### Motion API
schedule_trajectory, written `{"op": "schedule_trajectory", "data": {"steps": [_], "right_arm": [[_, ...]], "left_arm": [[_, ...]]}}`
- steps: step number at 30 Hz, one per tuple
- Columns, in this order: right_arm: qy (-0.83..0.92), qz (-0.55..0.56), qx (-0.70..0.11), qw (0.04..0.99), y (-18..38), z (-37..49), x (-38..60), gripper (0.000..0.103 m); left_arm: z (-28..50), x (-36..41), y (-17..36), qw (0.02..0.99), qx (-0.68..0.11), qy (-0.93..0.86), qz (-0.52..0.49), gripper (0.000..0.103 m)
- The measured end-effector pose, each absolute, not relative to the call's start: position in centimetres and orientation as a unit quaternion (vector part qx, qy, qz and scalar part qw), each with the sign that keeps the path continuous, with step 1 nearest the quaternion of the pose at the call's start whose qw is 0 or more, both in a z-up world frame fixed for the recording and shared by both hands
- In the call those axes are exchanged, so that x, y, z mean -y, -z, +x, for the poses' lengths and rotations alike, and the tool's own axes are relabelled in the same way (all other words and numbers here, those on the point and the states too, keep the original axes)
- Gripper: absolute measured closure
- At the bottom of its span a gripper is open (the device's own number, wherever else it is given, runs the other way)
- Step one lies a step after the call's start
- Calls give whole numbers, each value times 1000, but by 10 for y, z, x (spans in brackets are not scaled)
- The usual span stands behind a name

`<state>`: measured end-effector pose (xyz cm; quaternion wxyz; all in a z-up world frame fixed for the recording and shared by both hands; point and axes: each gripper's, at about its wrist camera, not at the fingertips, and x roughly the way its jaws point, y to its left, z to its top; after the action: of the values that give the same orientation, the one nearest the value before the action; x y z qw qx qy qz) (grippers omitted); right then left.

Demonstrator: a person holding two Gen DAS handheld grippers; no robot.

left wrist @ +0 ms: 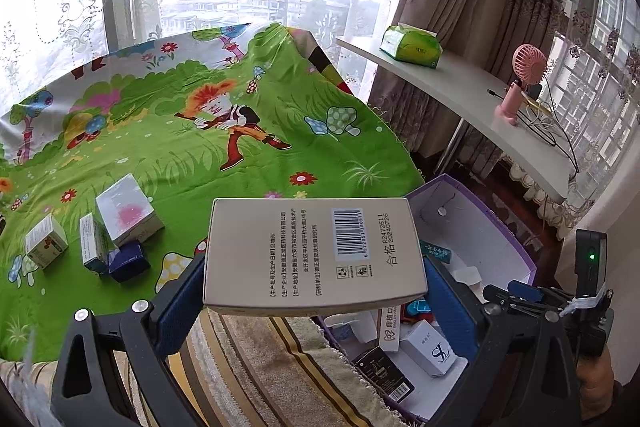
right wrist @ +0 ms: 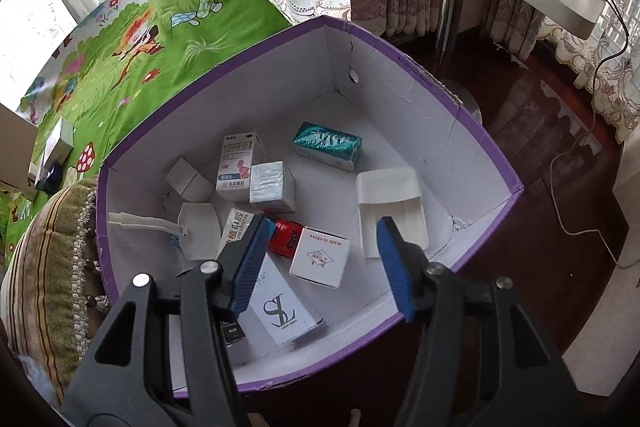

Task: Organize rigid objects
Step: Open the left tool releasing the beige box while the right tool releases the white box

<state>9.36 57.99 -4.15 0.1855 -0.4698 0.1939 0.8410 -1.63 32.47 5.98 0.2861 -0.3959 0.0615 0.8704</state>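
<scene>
A flat beige carton (left wrist: 316,255) was held clamped between the pads of the left claw (left wrist: 308,291), poised near the edge of the purple-rimmed box (right wrist: 460,107), while the right claw (right wrist: 324,263) hung over that box with its jaws apart and nothing gripped. The sorting was judged well advanced: a teal carton (right wrist: 328,145), a silver-faced box (right wrist: 273,187), a white "SL" box (right wrist: 280,311), a white scoop (right wrist: 390,205) and other small packs were already gathered inside. Four small boxes (left wrist: 96,231) were still left on the green cartoon bedspread (left wrist: 180,147), yet to be collected.
</scene>
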Motion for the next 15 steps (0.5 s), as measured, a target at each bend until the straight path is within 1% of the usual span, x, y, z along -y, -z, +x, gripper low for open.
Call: {"op": "schedule_trajectory", "data": {"steps": [4,7,15], "right_arm": [[-845,-448,-209,205,31,103,-592,41],[-847,-432,-213,223,22,110,-600,35],[-850,-412,-216,248,9,126,-616,34]], "left_arm": [[-13,-341,-63,308,-65,-864,-394,2],[-11,-359,-66,325,-70,-857,-393,2],[1,-419,-73,379,-109,-839,-376,2]]}}
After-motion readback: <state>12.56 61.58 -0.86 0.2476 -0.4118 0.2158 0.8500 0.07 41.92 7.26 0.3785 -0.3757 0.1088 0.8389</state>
